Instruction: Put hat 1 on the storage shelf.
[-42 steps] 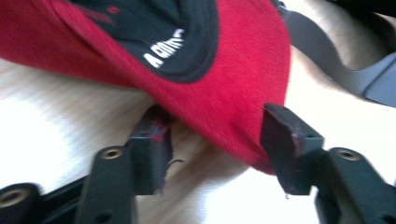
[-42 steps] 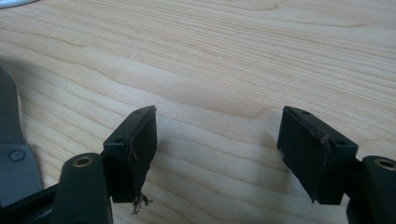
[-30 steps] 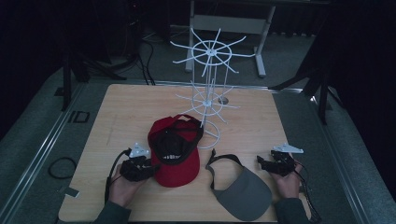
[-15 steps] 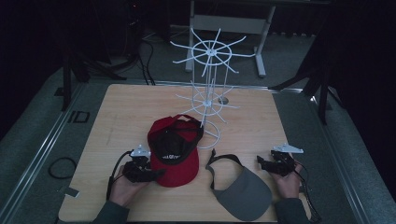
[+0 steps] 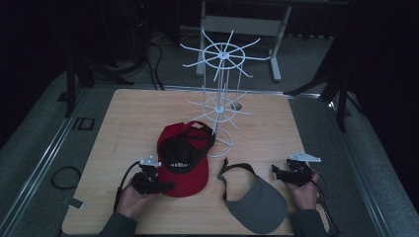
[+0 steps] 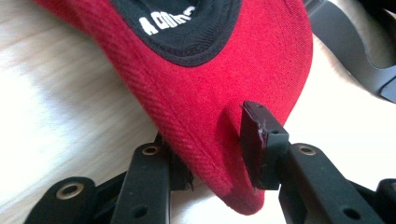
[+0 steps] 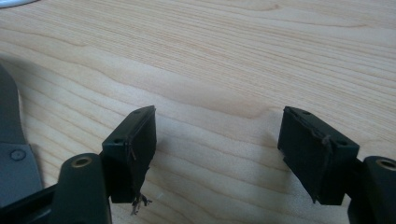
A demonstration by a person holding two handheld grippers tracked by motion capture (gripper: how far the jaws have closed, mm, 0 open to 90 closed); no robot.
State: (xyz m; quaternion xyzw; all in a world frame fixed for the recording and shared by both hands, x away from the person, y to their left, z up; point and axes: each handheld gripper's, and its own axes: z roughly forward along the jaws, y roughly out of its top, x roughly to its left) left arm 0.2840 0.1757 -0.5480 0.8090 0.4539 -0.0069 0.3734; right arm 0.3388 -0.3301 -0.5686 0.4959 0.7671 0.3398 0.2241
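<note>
A red cap (image 5: 183, 158) lies upside down on the wooden table (image 5: 123, 128), its black lining facing up. My left gripper (image 5: 159, 186) is at the brim's near left edge. In the left gripper view the jaws have just been closing and now pinch the curved red brim (image 6: 210, 93): one pad (image 6: 254, 140) presses its top, the other sits under its edge. A grey visor (image 5: 257, 202) lies to the right of the cap. My right gripper (image 5: 277, 173) rests beside the visor, open over bare wood (image 7: 219, 140), with nothing between its jaws.
A white wire hat rack (image 5: 222, 98) stands behind the cap at the table's middle back, its base ring close to the cap. The visor's strap (image 6: 364, 60) lies just past the brim. A cable loop (image 5: 64, 177) lies off the table's left edge.
My left gripper has shifted slightly toward the front edge at the cap's brim. The cap, the visor and the right gripper have stayed in place.
</note>
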